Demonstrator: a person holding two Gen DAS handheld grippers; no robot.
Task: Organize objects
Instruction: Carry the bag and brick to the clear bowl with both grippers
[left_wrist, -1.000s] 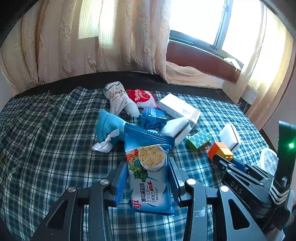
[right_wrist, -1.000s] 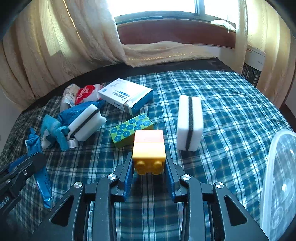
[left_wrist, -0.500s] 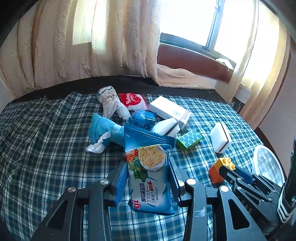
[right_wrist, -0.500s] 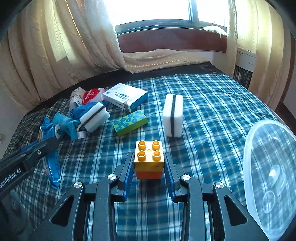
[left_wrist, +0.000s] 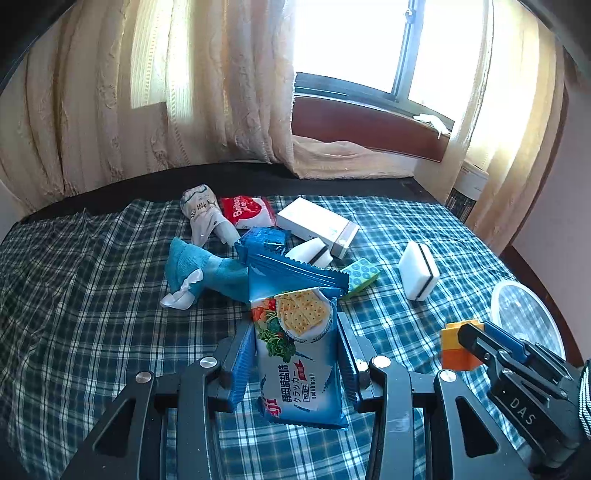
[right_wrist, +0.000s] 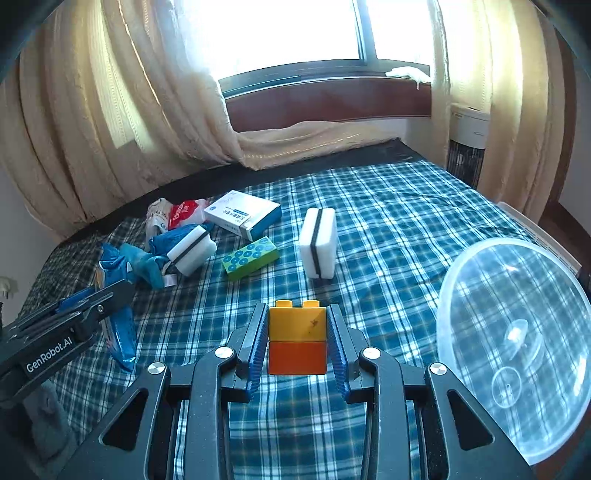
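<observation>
My left gripper is shut on a blue soda biscuit packet and holds it above the checked cloth; the gripper also shows in the right wrist view. My right gripper is shut on a yellow-and-orange toy brick, lifted off the cloth; the brick also shows in the left wrist view. A clear plastic bowl lies at the right, close to the right gripper.
On the checked cloth lie a white sponge with a black stripe, a green dotted block, a white-and-blue box, a second sponge, a teal cloth, a red packet and a white pouch. Curtains hang behind.
Both grippers have risen and drawn back from the pile with their loads. The brick has tipped upright in the right gripper, and the clear bowl has come nearer at the right.
</observation>
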